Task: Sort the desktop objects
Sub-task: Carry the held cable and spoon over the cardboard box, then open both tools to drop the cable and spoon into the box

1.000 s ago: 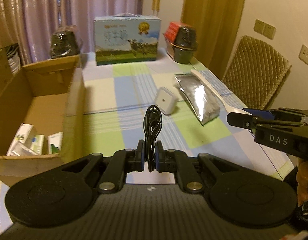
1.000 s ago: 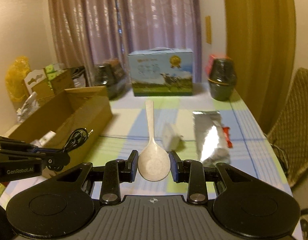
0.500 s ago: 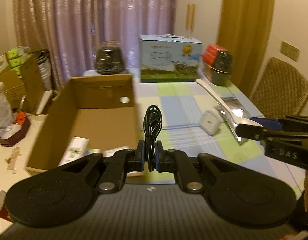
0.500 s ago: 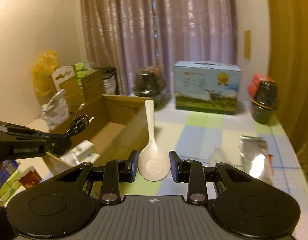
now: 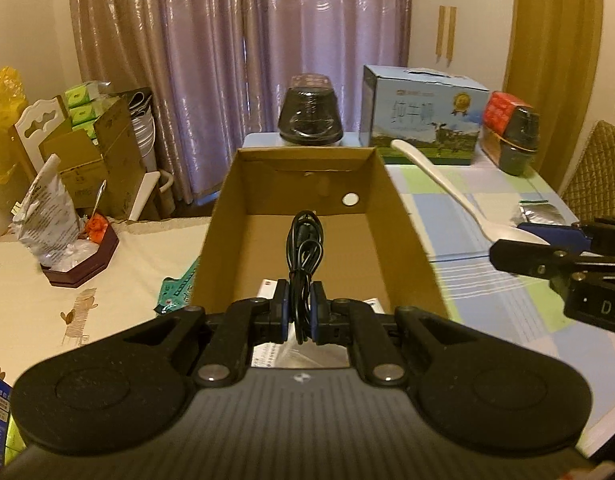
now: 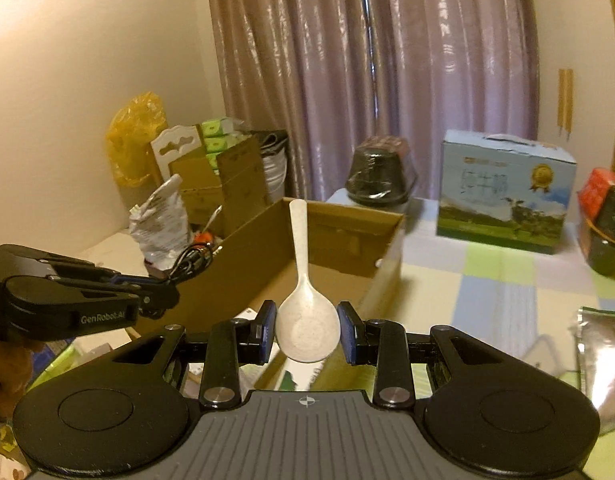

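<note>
My left gripper [image 5: 300, 316] is shut on a coiled black cable [image 5: 305, 240] and holds it over the near end of the open cardboard box [image 5: 403, 216]. My right gripper [image 6: 307, 332] is shut on the bowl of a white rice spoon [image 6: 303, 280], handle pointing away, close to the box's [image 6: 243, 256] right side. Each gripper shows in the other's view: the right one with the spoon [image 5: 447, 188] at the right, the left one with the cable [image 6: 191, 258] at the left. Small cartons lie in the box under the left gripper.
A silver foil pouch [image 6: 599, 356] lies on the checked tablecloth [image 5: 487, 280] at the right. A blue milk carton box [image 5: 423, 114], a dark pot [image 5: 310, 112] and a red-and-dark container [image 5: 515, 128] stand at the far end. Clutter and boxes [image 5: 87, 152] sit left of the table.
Both grippers have swung left from over the tablecloth towards the cardboard box. The cable now hangs over the box's inside. Both grips are unchanged.
</note>
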`<state>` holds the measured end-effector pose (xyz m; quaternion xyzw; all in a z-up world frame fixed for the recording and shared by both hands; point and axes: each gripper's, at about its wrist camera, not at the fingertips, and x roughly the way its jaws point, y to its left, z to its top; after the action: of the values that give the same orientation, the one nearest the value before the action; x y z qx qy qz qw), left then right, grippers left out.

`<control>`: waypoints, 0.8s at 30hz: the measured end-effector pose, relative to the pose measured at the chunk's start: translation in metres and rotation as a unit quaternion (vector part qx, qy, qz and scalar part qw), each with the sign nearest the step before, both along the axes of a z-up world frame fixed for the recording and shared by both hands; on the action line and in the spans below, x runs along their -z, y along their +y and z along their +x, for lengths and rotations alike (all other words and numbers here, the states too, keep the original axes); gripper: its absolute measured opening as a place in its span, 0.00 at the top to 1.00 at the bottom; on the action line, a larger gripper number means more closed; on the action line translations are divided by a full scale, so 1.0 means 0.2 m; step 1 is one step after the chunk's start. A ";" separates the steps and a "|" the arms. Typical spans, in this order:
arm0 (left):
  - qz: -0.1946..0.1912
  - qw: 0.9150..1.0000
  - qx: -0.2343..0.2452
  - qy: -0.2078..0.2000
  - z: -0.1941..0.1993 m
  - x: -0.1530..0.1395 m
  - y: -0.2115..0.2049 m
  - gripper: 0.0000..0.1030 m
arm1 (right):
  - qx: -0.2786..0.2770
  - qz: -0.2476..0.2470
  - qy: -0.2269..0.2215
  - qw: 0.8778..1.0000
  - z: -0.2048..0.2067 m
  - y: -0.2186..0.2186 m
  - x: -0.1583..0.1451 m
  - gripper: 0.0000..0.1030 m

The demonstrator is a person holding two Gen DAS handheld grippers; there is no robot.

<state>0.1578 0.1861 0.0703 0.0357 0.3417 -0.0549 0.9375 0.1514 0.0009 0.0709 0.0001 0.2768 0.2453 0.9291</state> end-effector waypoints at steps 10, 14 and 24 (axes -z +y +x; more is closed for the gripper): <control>-0.008 1.000 -0.002 0.008 0.11 0.07 0.09 0.93 | -0.007 -0.008 0.017 1.000 0.12 0.14 0.08 0.71; -0.012 1.000 -0.001 0.014 0.15 0.10 0.09 0.93 | -0.007 -0.010 0.022 1.000 0.14 0.15 0.11 0.71; -0.026 0.999 -0.003 0.025 0.21 0.16 0.12 0.92 | -0.002 -0.010 0.030 0.999 0.17 0.16 0.14 0.71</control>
<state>0.1992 0.2100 0.0374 0.0094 0.3633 -0.0621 0.9296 0.1853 0.0333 0.0425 -0.0021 0.3074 0.2443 0.9197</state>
